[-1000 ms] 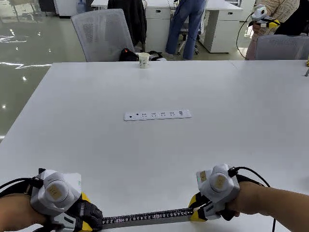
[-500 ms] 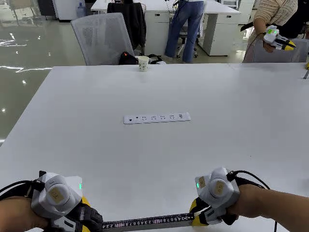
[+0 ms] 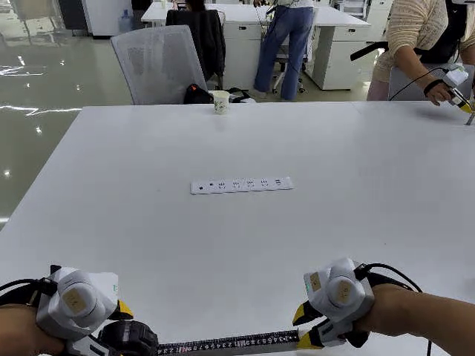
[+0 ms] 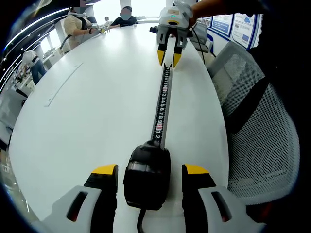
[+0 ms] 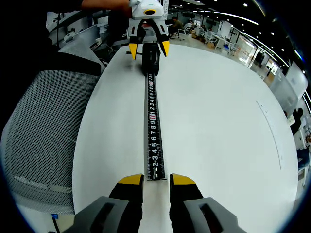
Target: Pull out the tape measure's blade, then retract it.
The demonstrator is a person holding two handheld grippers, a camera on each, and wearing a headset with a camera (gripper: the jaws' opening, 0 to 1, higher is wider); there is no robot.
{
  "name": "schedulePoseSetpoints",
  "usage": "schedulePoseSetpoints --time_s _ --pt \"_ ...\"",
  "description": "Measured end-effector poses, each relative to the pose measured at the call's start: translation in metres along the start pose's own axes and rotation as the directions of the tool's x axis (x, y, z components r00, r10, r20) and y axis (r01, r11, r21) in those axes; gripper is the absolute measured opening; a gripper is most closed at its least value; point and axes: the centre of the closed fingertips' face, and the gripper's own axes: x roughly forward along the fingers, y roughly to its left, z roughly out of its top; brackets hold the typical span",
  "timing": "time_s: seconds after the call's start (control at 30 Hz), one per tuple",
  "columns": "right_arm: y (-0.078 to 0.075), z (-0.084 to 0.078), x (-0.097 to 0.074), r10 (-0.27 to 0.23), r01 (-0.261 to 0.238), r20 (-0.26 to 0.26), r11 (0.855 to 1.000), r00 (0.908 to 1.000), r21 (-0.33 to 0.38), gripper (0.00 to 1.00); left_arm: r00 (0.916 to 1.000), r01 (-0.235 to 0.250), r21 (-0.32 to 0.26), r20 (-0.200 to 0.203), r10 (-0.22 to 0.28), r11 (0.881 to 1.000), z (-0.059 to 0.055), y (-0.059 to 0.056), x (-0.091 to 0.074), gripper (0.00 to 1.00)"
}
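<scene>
**Clearly drawn out: the blade lies between two opened grippers**

We see the tape measure's black case (image 4: 147, 172) resting on the white table (image 3: 223, 245) at its near left edge. The left gripper (image 4: 149, 170) is set around it. Its jaws stand apart, one on each side of the case, with a strip of table showing between each yellow tip and the case's side, so they are not clamped on it.

From the case the blade (image 4: 163, 102) runs rightward along the near edge of the table, lying flat with its numbers facing up. Its free end reaches the right gripper (image 5: 156, 179). Those jaws are also apart: the blade's tip sits just at the gap between the two yellow tips, with a thin margin on either side, and we cannot see them pinching it. In the head view the same two tips look splayed, one above the other.

Further out, near the middle of the table, a white power strip (image 3: 241, 185) lies well away from both grippers. A paper cup (image 3: 220, 101) stands at the far edge, with a grey mesh chair (image 3: 159, 63) behind it. At the far right a person (image 3: 423, 44) leans over the table, holding another gripper device.
</scene>
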Motion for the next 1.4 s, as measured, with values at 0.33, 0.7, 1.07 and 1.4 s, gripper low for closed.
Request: schedulePoseSetpoints --time_s 0.33,0.7,1.07,1.4 --pt "0.004 -0.003 -0.003 -0.006 0.006 0.023 0.999 0.9997 0.041 0.26 0.9990 0.014 -0.067 0.043 -0.011 0.998 0.002 -0.006 -0.004 0.64" --pt "0.005 -0.001 -0.006 -0.032 0.023 0.069 0.990 0.9971 0.137 0.38 0.9964 0.006 -0.163 0.085 0.008 0.987 0.003 -0.005 -0.009 0.81" --pt "0.003 -0.001 -0.013 -0.090 0.052 0.120 0.955 0.9886 0.291 0.53 0.9897 -0.011 -0.301 0.133 0.053 0.954 0.003 -0.005 -0.013 0.99" --pt "0.001 -0.011 -0.016 -0.185 0.117 0.132 0.905 0.9738 0.408 0.73 0.9579 -0.093 -0.430 0.207 0.199 0.898 0.005 0.007 -0.023 0.99"
